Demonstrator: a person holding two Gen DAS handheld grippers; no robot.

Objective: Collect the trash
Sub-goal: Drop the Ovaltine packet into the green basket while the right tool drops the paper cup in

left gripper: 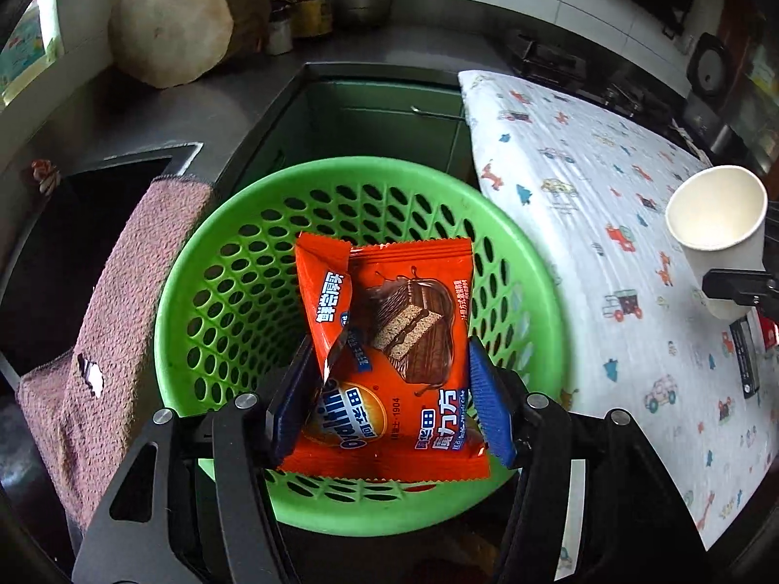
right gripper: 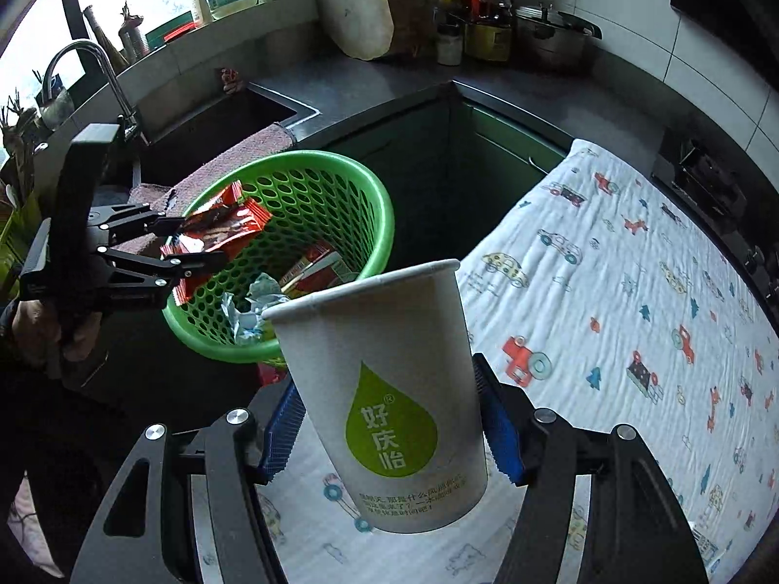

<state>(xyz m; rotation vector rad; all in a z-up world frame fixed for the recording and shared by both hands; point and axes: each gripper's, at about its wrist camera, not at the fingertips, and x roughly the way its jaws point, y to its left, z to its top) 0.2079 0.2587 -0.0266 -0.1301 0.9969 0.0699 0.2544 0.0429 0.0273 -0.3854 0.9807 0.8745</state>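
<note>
My left gripper (left gripper: 389, 404) is shut on an orange snack wrapper (left gripper: 389, 340) and holds it over the mouth of a green perforated basket (left gripper: 233, 253). In the right wrist view the left gripper (right gripper: 194, 243) and the wrapper (right gripper: 224, 231) hang over the basket's (right gripper: 370, 204) left rim. The basket holds crumpled paper (right gripper: 248, 311) and a red carton (right gripper: 316, 267). My right gripper (right gripper: 389, 418) is shut on a white paper cup (right gripper: 384, 389) with a green drop logo, held tilted above the table edge. The cup also shows in the left wrist view (left gripper: 715, 238).
A table with a white cartoon-print cloth (right gripper: 633, 301) is at the right. A pink towel (left gripper: 112, 292) hangs over the counter edge by a dark sink (right gripper: 214, 121). A round wooden block (right gripper: 355, 9), bottles and a pot (right gripper: 550, 34) stand on the far counter.
</note>
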